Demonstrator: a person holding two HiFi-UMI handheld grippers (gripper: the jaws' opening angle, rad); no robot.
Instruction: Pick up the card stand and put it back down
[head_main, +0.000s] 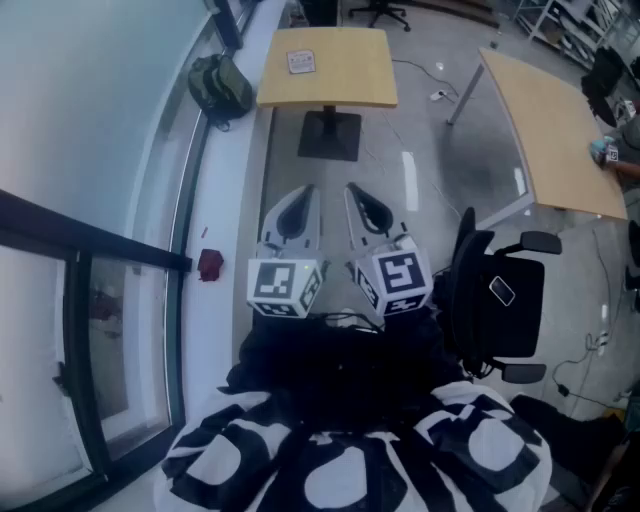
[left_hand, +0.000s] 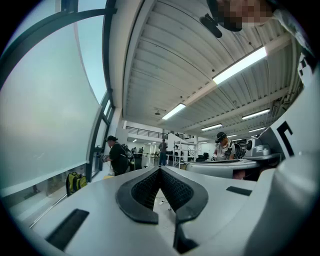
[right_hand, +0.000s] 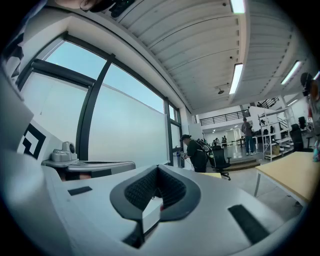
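The card stand is a small white square piece on the light wooden table far ahead in the head view. Both grippers are held level close to my body, well short of that table and side by side. My left gripper is shut, its dark ribbed pads meeting at the tip with nothing between them. My right gripper is likewise shut and empty. Neither gripper view shows the card stand.
A green backpack and a small red thing lie on the window ledge at the left. A black office chair with a phone on its seat stands at my right, next to a second wooden table. People stand far off.
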